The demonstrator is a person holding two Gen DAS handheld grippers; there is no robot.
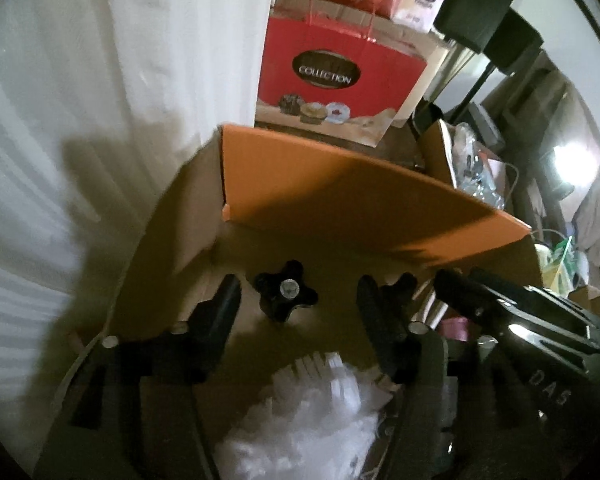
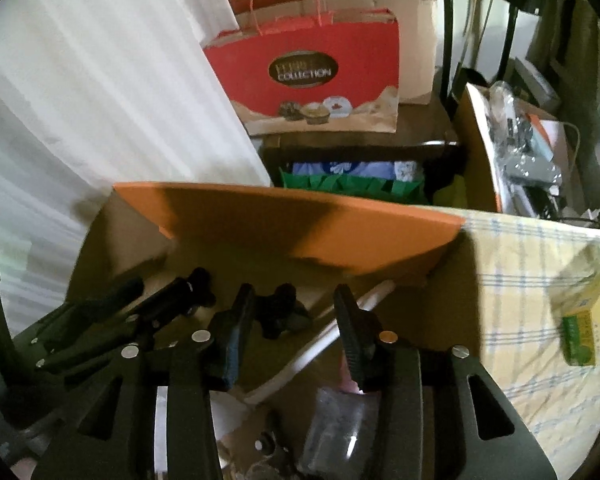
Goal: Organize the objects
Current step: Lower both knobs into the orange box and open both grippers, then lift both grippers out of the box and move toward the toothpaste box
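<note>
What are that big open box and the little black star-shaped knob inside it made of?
Box: looks like cardboard, matte brown inside, with an orange-coated flap folded along a crease. Star-shaped knob: probably moulded black plastic, slightly glossy, with a shiny, seemingly metal centre.

Two black star-shaped knobs lie in one open cardboard box point(image 1: 204, 208), the first knob point(image 1: 286, 294) in the left view and the second knob point(image 2: 282, 312) in the right view. One orange flap point(image 2: 300, 224) stands on that box. Behind it sits one red paper bag point(image 2: 312, 76), and to the right one small yellow-green carton point(image 2: 588, 320) lies on one checked cloth point(image 2: 532, 280).
</note>
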